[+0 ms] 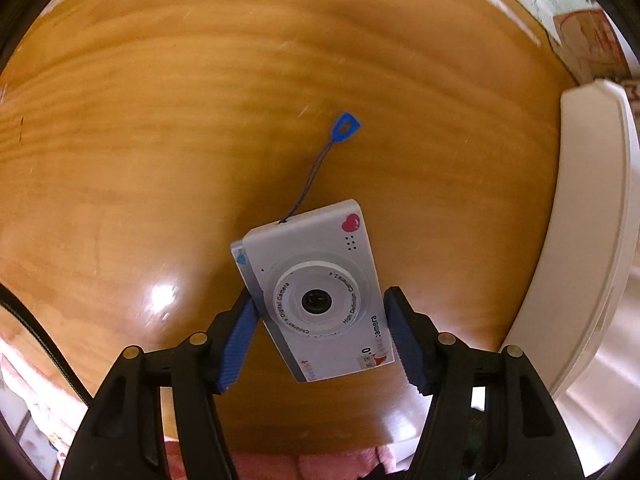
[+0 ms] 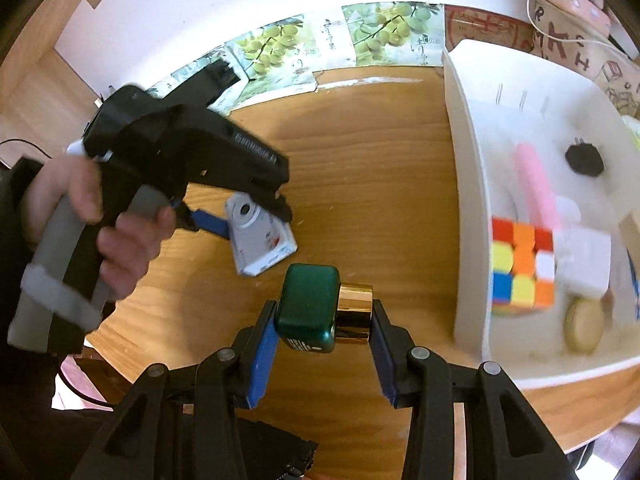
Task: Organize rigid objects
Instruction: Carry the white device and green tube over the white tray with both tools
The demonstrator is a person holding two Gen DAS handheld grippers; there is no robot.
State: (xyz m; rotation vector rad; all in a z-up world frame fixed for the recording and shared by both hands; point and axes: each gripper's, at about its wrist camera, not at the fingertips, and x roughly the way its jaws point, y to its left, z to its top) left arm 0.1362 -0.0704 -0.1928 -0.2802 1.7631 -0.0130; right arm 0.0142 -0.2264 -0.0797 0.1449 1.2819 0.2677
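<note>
Left wrist view: left gripper point(image 1: 320, 332) clamping white camera point(image 1: 316, 292) by long edges, jaws closed on it above table point(image 1: 160, 120). Camera's long axis running forward along fingers, tilted left; lens facing viewer, heart sticker at far corner. Strap with blue tab point(image 1: 346, 126) trailing forward. White bin point(image 1: 592, 220) standing at right.

Right wrist view: right gripper point(image 2: 325, 316) squeezing green bottle point(image 2: 308, 308) endwise, gold cap point(image 2: 354, 312) pointing right. Bin point(image 2: 464, 200) at right holding cube point(image 2: 522, 268), pink bar point(image 2: 534, 188), other blurred items, possibly biscuit. Left gripper point(image 2: 240, 220) gripping camera point(image 2: 260, 236) beyond bottle.
</note>
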